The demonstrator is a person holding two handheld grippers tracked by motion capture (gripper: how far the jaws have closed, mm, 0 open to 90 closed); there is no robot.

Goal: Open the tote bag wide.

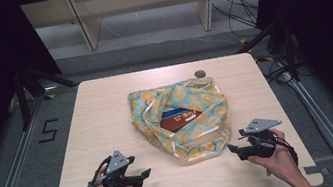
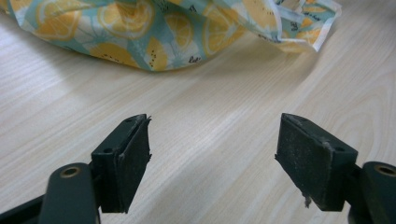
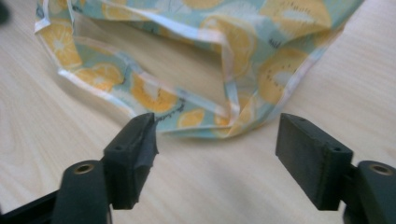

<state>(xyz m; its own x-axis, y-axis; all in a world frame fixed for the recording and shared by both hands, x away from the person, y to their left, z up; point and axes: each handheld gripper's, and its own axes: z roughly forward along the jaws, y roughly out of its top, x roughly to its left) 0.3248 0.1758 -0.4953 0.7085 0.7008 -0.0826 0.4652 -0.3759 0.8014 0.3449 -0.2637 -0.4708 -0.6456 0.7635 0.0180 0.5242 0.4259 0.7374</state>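
Jaws on both grippers stand spread apart with nothing between them. The left gripper and the right gripper hover low over the near part of the surface, one at each side, each held in a hand.

The surface is pale wood. At its middle lies a bag, crumpled plastic printed with yellow lemon slices on teal. It lies ahead of both sets of jaws, between the two grippers and farther from the person. Its mouth gapes upward, and a dark red box shows inside, its long axis slanting from near-left to far-right.

The right gripper looks nearer the bag: in the right gripper view the bag's near corner sits just beyond the jaw tips. In the left gripper view the bag lies farther off, across a stretch of bare wood.

A small dark round disc rests near the far edge of the surface.
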